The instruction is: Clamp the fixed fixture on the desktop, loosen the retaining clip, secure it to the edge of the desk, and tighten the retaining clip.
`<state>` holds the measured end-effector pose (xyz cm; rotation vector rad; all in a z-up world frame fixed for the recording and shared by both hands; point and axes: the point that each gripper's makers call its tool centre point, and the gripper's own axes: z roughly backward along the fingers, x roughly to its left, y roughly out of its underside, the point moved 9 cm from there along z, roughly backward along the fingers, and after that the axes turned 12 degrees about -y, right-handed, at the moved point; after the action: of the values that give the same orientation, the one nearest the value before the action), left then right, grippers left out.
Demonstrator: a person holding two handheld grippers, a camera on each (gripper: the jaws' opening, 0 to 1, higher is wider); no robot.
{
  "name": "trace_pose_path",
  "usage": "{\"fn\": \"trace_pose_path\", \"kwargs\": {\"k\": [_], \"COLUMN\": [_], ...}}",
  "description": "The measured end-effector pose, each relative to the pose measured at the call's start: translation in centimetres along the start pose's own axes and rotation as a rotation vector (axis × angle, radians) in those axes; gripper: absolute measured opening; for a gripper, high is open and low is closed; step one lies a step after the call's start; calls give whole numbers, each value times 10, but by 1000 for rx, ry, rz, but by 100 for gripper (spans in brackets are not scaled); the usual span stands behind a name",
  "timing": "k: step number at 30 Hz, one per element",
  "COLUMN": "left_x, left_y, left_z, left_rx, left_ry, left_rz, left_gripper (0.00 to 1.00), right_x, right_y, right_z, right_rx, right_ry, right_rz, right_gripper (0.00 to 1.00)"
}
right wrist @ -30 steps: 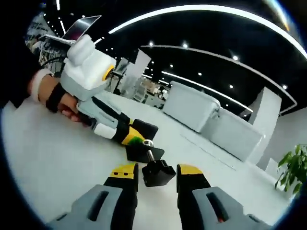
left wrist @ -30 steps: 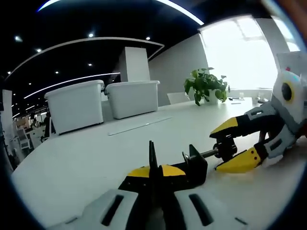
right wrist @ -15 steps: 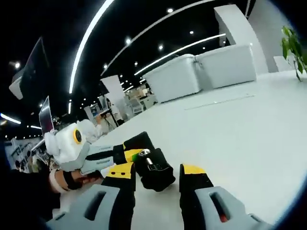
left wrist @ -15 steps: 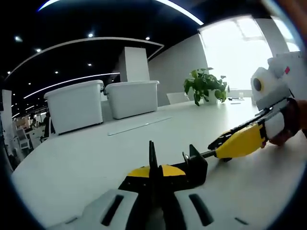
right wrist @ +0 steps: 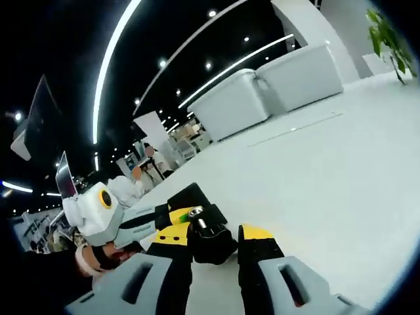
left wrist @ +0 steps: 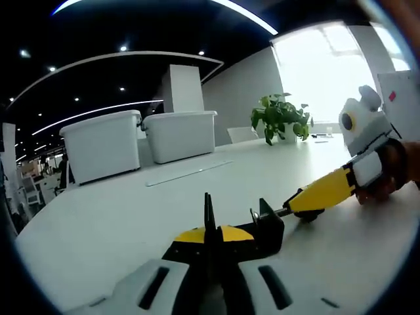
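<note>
Now black clamp [left wrist: 262,231] pinched by left gripper [left wrist: 210,237]; right gripper [right wrist: 214,237] jaws squeezing its knob [right wrist: 211,240].

A long white desk [left wrist: 118,216] carries two white lidded bins [left wrist: 103,144] side by side, and beyond them a potted green plant [left wrist: 281,115] by a bright window [left wrist: 325,75]. Behind the bins rises a white pillar [left wrist: 184,88]; curved light strips [right wrist: 115,62] cross the dark ceiling.
</note>
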<state>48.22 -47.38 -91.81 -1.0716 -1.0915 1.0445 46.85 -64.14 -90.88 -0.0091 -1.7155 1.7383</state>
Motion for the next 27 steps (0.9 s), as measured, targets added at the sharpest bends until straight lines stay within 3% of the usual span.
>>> {"fn": "trace_pose_path", "kwargs": {"k": [4,7,8,9,13,15,17,23,26,27], "left_x": [0,-1,-1,-1,0,0,1,-1,-2,-2], "left_y": [0,0,0,0,1,1,1,0,0,0], "left_z": [1,1,1,1,-1,-1,-1,3,4,4], "left_rx": [1,1,1,0,1,1,1,2,1,2], "left_ry": [-1,-1,-1,-1,0,0,1,-1,0,-2], "left_rz": [1,1,1,1,1,1,2,0,-3,0], "left_gripper": [5,5,5,5,5,5,5,5,5,5], "right_x": [-6,3,5,-14,-6,-3,-1,-7,-6,-2], "right_y": [-5,-4,-3,-14,-9,-5,-3,-4,-5,-2], "right_z": [-3,-5,-5,-17,-16,-15,-15,-18,-20,-19], "right_rx": [46,79,82,88,93,92,99,106,120,121], "right_ry": [43,84,91,94,123,136,148,158,190,194], "right_rz": [303,550,597,652,828,986,1046,1057,1236,1231], "right_gripper": [24,24,24,24,24,24,24,25,25,24]}}
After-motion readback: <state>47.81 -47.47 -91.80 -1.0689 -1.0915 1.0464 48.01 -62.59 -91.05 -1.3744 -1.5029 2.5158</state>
